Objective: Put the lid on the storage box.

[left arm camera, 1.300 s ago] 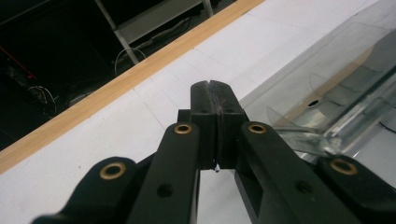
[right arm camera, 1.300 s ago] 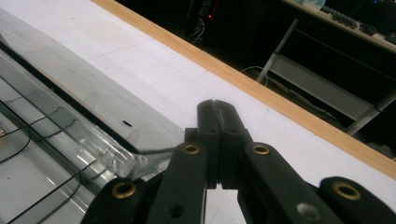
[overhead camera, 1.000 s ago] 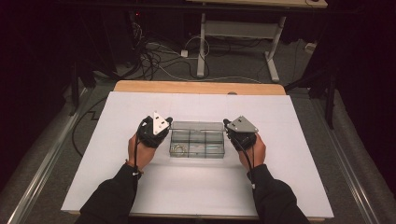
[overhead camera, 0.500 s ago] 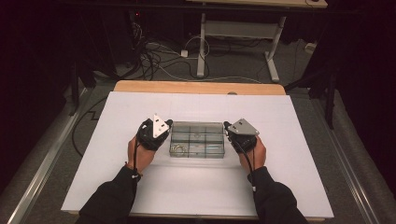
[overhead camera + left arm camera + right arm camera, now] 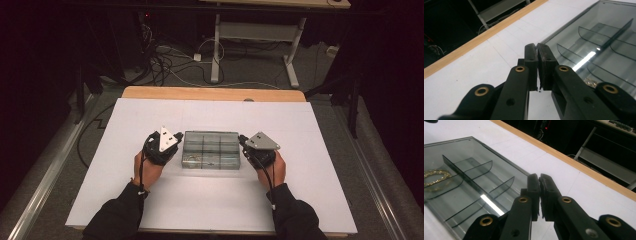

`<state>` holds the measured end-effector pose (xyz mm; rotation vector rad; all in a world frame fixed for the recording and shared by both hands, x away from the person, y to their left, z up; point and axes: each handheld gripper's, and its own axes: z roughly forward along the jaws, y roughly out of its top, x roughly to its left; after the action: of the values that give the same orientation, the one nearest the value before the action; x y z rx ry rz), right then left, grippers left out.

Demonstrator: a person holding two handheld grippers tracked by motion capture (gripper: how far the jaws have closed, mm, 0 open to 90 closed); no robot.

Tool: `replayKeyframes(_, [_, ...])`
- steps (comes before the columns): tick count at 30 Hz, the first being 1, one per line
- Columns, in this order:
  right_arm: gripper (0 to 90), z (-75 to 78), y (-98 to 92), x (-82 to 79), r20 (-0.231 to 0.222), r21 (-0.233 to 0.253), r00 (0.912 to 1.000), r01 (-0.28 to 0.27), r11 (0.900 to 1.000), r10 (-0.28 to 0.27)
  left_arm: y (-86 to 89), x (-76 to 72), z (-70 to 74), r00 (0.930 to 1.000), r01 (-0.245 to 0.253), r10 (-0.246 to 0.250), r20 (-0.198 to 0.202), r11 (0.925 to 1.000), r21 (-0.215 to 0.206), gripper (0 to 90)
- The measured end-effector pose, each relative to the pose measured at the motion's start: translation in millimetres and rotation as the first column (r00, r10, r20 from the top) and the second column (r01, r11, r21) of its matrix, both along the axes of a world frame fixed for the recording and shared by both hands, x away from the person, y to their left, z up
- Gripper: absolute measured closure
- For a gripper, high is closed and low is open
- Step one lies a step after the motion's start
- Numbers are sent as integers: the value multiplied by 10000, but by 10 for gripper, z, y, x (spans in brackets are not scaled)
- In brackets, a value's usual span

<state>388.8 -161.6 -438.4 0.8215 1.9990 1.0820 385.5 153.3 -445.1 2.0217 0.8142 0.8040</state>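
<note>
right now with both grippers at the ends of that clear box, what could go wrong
1. The clear divided box lies flat on the smooth white tabletop; a push from the left gripper or right gripper alone might slide or twist it.
2. Both pairs of fingers look closed, so they may slip along the thin wall rather than hold it.
3. A tilt could spill the gold chain across the dividers.

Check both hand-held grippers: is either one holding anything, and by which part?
Nothing is held. The left hand-held gripper and the right hand-held gripper are both shut on nothing, one at each end of the clear divided box.
</note>
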Motion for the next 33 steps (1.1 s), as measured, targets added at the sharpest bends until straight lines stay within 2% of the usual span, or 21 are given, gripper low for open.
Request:
replayKeyframes(3, [848, 21, -29, -45, 44, 6, 10000, -56, 10000, 56, 50, -57, 0, 9999, 137, -137, 19, 9998, -114, 841])
replayKeyframes(8, [807, 48, -65, -120, -56, 211, 9997, -256, 9994, 258, 115, -153, 11, 9990, 388, -388, 207, 9992, -15, 839])
replayKeyframes(10, [795, 54, -68, -150, -64, 267, 9993, -357, 9990, 358, 129, -177, 2, 9985, 524, -523, 184, 9986, -72, 809])
replayKeyframes(13, [750, 48, -72, -181, -47, 260, 9990, -449, 9987, 450, 128, -210, -9, 9971, 723, -723, 218, 9974, 30, 807])
replayKeyframes(17, [681, 11, -81, -214, -61, 403, 9984, -556, 9976, 559, 92, -235, -13, 9951, 953, -958, 240, 9952, 217, 751])
replayKeyframes(19, [638, -12, -71, -234, -59, 309, 9983, -579, 9978, 581, 67, -245, -20, 9944, 1034, -1040, 210, 9943, 266, 737])
replayKeyframes(23, [487, -27, -47, -268, 19, 416, 9978, -665, 9969, 664, 30, -255, -28, 9925, 1208, -1213, 154, 9923, 282, 641])
replayKeyframes(27, [388, -17, -22, -285, 9, 565, 9968, -794, 9952, 795, -5, -261, -39, 9895, 1435, -1438, 116, 9892, 289, 498])
replayKeyframes(33, [259, -22, 13, -296, 131, 572, 9962, -868, 9946, 862, -49, -263, -52, 9870, 1610, -1609, -43, 9867, 226, 385])
